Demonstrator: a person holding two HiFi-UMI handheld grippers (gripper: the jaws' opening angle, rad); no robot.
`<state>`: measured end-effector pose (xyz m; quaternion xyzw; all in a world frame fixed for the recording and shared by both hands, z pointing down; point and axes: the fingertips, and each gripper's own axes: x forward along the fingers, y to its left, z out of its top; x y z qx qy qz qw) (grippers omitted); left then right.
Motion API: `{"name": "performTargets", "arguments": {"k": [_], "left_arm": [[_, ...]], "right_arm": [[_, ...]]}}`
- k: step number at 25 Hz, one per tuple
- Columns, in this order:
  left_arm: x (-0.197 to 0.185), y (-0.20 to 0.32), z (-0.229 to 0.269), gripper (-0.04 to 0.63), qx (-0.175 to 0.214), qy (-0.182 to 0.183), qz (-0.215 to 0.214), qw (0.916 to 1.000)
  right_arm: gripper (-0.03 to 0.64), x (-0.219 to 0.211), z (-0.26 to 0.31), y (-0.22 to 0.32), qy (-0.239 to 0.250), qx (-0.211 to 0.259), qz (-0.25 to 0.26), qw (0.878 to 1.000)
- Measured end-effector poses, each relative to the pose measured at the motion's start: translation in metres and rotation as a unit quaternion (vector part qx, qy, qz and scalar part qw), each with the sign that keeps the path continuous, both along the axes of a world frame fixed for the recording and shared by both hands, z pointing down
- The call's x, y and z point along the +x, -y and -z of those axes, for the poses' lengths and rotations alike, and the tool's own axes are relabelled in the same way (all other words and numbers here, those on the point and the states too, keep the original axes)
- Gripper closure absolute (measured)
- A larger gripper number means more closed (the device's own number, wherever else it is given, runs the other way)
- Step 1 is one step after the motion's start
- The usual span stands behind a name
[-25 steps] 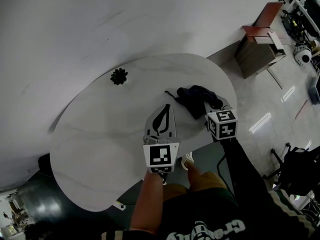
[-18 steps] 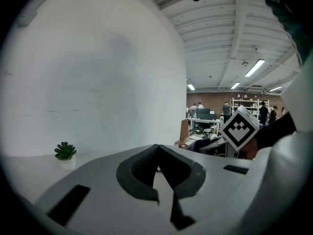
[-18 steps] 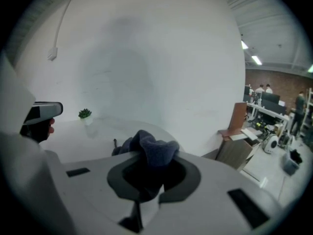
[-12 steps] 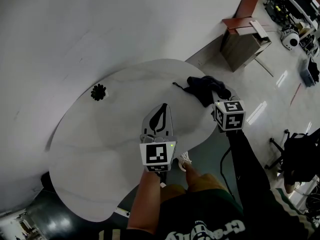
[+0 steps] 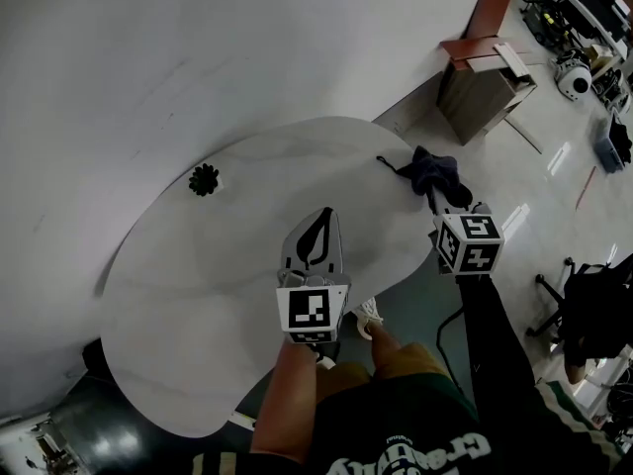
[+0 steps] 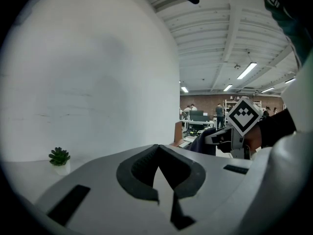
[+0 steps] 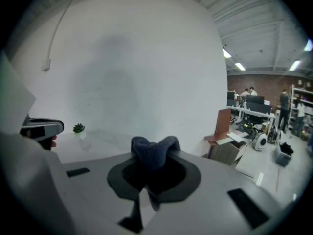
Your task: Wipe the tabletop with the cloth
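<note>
A dark blue cloth hangs bunched at the right edge of the white oval tabletop. My right gripper is shut on it, and in the right gripper view the cloth bulges up between the jaws. Over the table's near middle my left gripper is shut with nothing in it. In the left gripper view its jaws meet at the tip. From there the right gripper's marker cube and the cloth show to the right.
A small potted plant stands on the table's far left, also seen as the plant. A wooden cabinet sits on the floor beyond the table's right end. A white wall runs along the far side. A dark chair is at right.
The right gripper has drawn the cloth rightward, from lying spread on the table to bunched at its right edge. The left gripper has stayed in place, shut.
</note>
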<state>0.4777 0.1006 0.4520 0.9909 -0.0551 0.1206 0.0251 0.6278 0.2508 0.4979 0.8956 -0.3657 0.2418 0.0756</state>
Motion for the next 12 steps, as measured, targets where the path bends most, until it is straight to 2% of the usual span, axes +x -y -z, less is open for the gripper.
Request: {"name": "performTargets", "arguments": {"k": [6, 12], "left_arm": [[-0.07, 0.044, 0.019, 0.6, 0.011, -0.008, 0.035, 0.9993], [-0.167, 0.091, 0.039, 0.6, 0.032, -0.007, 0.069, 0.9971]], "right_arm": [[0.584, -0.073, 0.014, 0.047, 0.007, 0.015, 0.042, 0.999], [0.584, -0.168, 0.026, 0.106, 0.021, 0.027, 0.082, 0.996]]}}
